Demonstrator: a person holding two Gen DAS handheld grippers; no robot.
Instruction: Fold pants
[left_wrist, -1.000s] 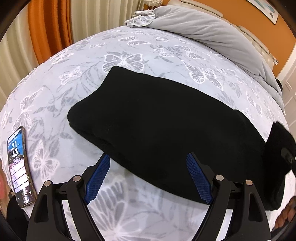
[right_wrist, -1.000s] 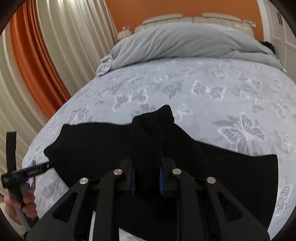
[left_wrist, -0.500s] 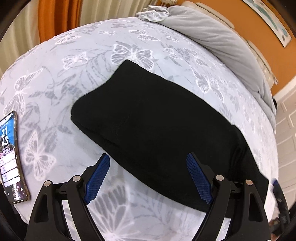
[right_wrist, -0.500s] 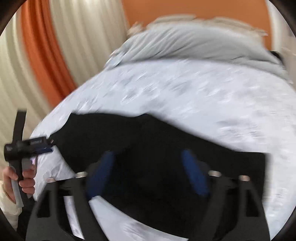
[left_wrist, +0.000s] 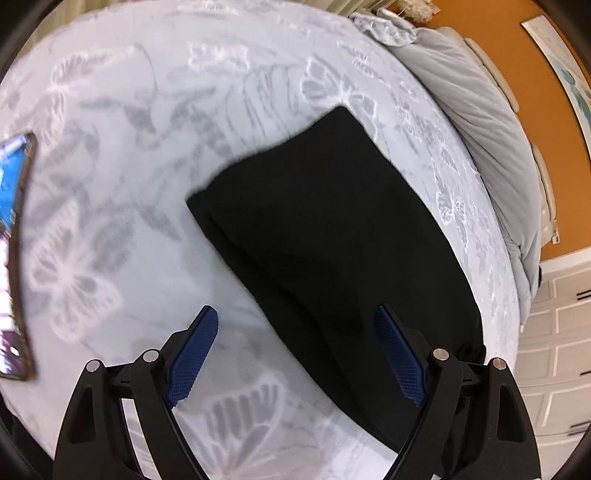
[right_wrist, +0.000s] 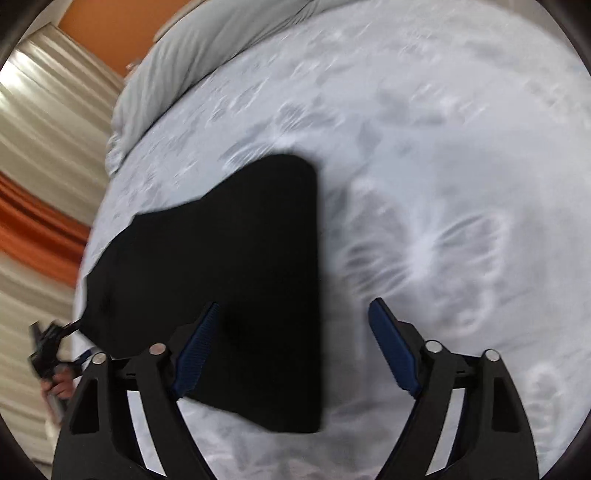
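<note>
Pants (left_wrist: 332, 229) folded flat on the bed (left_wrist: 147, 184), nothing gripping them.
Left hand-held gripper (left_wrist: 295, 354) spread wide, pants at one o'clock; right hand-held gripper (right_wrist: 291, 347) spread wide too, pants at eleven o'clock. Phone (left_wrist: 14, 258) at nine o'clock.

I am in a home bedroom: a bed (left_wrist: 155, 155) with butterfly-print sheet, a grey duvet (left_wrist: 480, 122) bunched by the padded headboard (left_wrist: 491, 70), orange wall (left_wrist: 532, 85), and pleated curtains (right_wrist: 48, 122).
</note>
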